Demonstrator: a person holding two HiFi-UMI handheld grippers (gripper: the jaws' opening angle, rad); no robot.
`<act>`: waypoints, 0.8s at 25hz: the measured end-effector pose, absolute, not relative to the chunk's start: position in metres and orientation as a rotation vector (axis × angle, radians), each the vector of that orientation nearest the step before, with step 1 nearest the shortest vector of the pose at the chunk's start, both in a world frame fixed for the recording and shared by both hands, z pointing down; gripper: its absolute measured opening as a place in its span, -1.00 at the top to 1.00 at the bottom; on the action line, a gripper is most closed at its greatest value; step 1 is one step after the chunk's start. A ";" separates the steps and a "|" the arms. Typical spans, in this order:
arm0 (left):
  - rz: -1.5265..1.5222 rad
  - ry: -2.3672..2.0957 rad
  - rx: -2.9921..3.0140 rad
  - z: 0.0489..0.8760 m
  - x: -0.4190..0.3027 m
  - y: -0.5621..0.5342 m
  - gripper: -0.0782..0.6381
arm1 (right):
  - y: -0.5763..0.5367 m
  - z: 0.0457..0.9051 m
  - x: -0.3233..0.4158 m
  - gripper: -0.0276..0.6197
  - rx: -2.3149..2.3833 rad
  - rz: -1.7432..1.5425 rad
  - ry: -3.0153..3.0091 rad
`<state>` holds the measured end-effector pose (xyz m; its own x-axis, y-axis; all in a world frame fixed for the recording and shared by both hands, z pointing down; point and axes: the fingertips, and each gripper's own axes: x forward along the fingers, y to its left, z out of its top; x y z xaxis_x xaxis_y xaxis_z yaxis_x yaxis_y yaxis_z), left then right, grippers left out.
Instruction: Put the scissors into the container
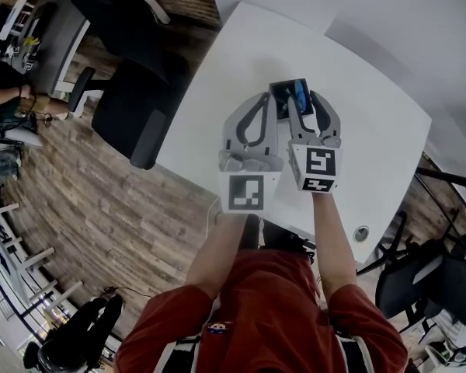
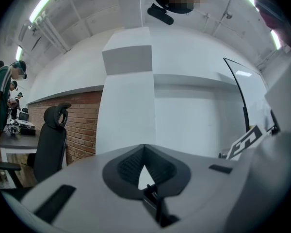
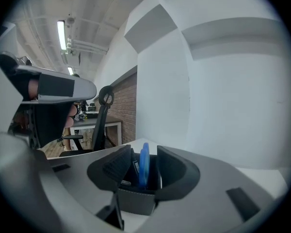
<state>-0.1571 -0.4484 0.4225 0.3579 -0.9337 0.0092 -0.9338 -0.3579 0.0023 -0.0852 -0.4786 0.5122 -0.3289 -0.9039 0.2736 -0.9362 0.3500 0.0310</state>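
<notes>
A small dark container (image 1: 282,92) stands on the white table (image 1: 373,123). Blue-handled scissors (image 1: 300,93) stand upright inside it. In the right gripper view the blue handles (image 3: 144,160) rise out of the container (image 3: 136,200), between the two jaws. My right gripper (image 1: 305,101) is open around the container's top, and neither pad touches the scissors. My left gripper (image 1: 260,99) hovers just left of the container. Its fingertips (image 2: 136,161) meet with nothing between them, so it is shut.
A black office chair (image 1: 136,103) stands at the table's left edge, and another chair (image 1: 408,278) at the right. A cable grommet (image 1: 362,233) sits near the table's front right corner. The person's arms reach over the near edge. The floor is wood.
</notes>
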 end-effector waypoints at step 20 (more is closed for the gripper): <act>-0.113 -1.812 2.662 0.370 -0.169 -0.406 0.75 | -0.419 0.421 -0.086 0.41 1.764 -0.041 -2.455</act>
<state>-0.1687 -0.4064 0.3703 0.3661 -0.9249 -0.1027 -0.9305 -0.3653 -0.0271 -0.0863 -0.4194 0.4214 -0.3145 -0.9459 0.0803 -0.9427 0.3211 0.0909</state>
